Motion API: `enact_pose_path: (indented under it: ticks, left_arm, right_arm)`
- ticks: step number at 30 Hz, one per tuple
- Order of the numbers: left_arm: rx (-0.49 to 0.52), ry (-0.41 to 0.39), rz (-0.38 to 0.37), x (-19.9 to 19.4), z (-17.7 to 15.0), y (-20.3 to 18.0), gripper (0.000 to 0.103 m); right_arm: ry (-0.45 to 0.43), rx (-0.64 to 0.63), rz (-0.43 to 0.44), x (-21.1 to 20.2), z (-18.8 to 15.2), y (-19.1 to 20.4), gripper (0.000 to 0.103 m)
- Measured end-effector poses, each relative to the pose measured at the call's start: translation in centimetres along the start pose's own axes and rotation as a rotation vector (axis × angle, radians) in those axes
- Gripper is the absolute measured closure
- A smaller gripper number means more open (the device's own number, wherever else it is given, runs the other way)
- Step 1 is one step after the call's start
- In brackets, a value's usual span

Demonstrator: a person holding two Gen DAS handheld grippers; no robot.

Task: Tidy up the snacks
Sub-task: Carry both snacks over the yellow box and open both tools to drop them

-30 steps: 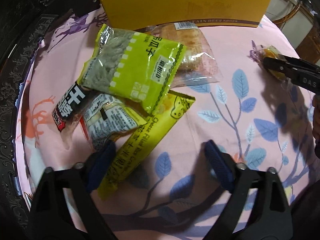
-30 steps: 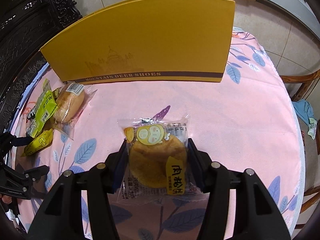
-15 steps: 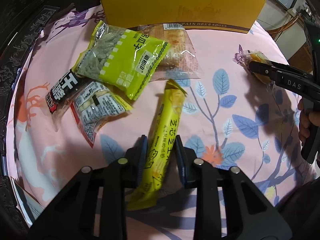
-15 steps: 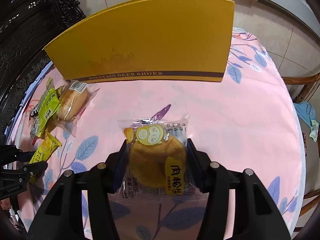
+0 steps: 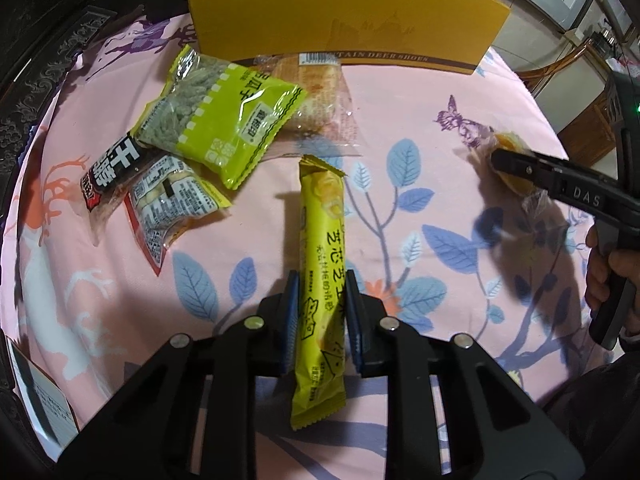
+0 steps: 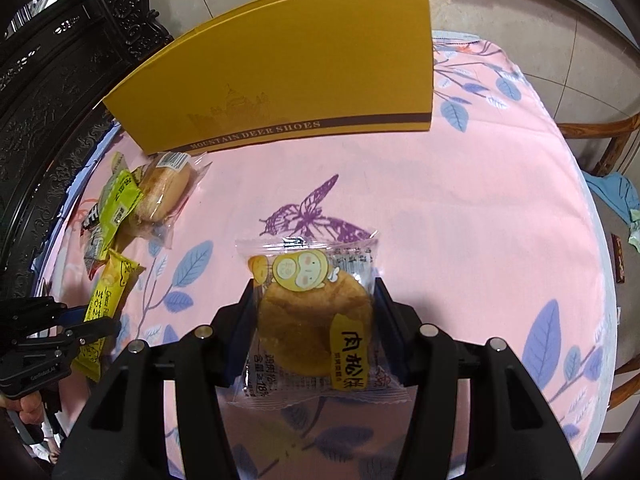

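Two claws each hold one snack above the pink floral surface (image 5: 420,92). Left wrist view: the left claw (image 5: 318,316) is clamped across the lower half of a long yellow stick packet (image 5: 322,248), which runs toward 12 o'clock; three loose packets and a bagged bun (image 5: 316,92) lie heaped at 10 to 11 o'clock before the yellow shoebox (image 5: 344,16), and the right claw (image 5: 516,164) enters at 3 o'clock. Right wrist view: the right claw (image 6: 314,324) is closed on a clear-wrapped round cake (image 6: 312,320), its pads pressing the wrapper's sides; the shoebox stands at 12 o'clock. Both snacks look light, with slippery film; the cake is probably crumbly, so a mid-body hold with gentle pressure suits it.
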State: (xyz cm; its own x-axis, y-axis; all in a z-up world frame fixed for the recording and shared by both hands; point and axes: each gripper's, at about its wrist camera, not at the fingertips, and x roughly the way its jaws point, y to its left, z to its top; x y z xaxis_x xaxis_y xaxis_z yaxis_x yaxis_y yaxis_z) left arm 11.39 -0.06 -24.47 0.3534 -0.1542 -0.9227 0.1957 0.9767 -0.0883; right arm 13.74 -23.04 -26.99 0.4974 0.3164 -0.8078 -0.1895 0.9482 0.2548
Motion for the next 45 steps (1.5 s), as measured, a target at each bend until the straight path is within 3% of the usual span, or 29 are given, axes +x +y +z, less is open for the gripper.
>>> enact_pose_path:
  ticks: [8, 15, 25, 32, 38, 39, 41, 43, 45]
  left_arm:
    - [0.014, -0.07, -0.031, -2.7, 1.2, -1.0, 0.081]
    - [0.048, -0.184, -0.047, -6.6, 4.2, -2.2, 0.081]
    - [0.044, -0.409, -0.085, -11.9, 12.6, -2.6, 0.081]
    - [0.031, -0.507, -0.061, -13.7, 18.7, -2.4, 0.081]
    - [0.007, -0.541, -0.032, -13.8, 24.3, -1.7, 0.081]
    - [-0.013, -0.542, -0.018, -13.8, 25.5, -1.4, 0.078]
    - [-0.045, -0.537, 0.057, -13.8, 27.0, -1.2, 0.011]
    - [-0.096, -0.584, 0.145, -14.7, 27.1, -1.3, 0.004]
    - [-0.09, -0.587, 0.135, -15.1, 26.7, -1.7, 0.004]
  right_arm:
    - [-0.034, -0.011, 0.039, -2.2, 0.3, 0.5, 0.047]
    - [-0.122, -0.005, 0.078, -5.3, 2.9, 1.0, 0.047]
    - [-0.339, -0.053, 0.107, -10.4, 11.6, 2.3, 0.047]
    - [-0.437, -0.103, 0.096, -11.9, 17.3, 2.9, 0.047]
    - [-0.483, -0.112, 0.098, -11.2, 22.1, 3.2, 0.047]
    - [-0.483, -0.102, 0.104, -10.8, 23.2, 3.2, 0.045]
    - [-0.462, -0.074, 0.047, -10.2, 25.0, 3.4, 0.032]
    - [-0.468, -0.035, 0.024, -10.8, 25.7, 3.2, 0.032]
    - [-0.498, -0.013, 0.094, -11.9, 25.1, 2.9, 0.031]
